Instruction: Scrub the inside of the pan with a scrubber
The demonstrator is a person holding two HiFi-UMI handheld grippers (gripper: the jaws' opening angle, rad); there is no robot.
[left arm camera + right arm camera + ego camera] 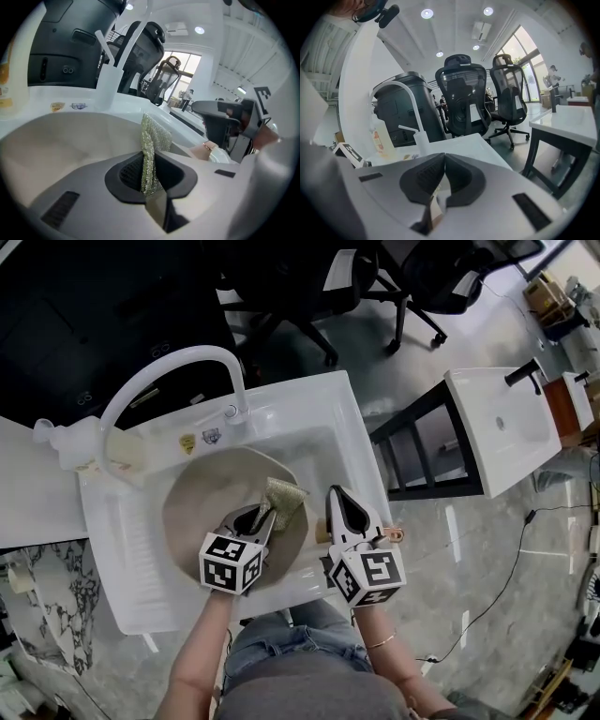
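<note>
A round beige pan (pixel 199 507) lies in the white sink (pixel 314 418). My left gripper (pixel 255 517) is over the pan's right half, shut on a gold-green mesh scrubber (pixel 282 500) that sticks out past its tips; in the left gripper view the scrubber (pixel 152 138) stands upright between the jaws above the pan's inside (pixel 56 140). My right gripper (pixel 341 495) sits at the sink's right rim, jaws closed on the pan's tan handle (pixel 393 535). That handle (pixel 206 149) runs toward the right gripper (pixel 220 117).
A white arched faucet (pixel 169 371) rises behind the pan. A soap bottle (pixel 70 446) stands on the sink's left ledge. Black office chairs (pixel 309 287) are beyond the sink, and a second white basin on a black stand (pixel 497 423) is to the right.
</note>
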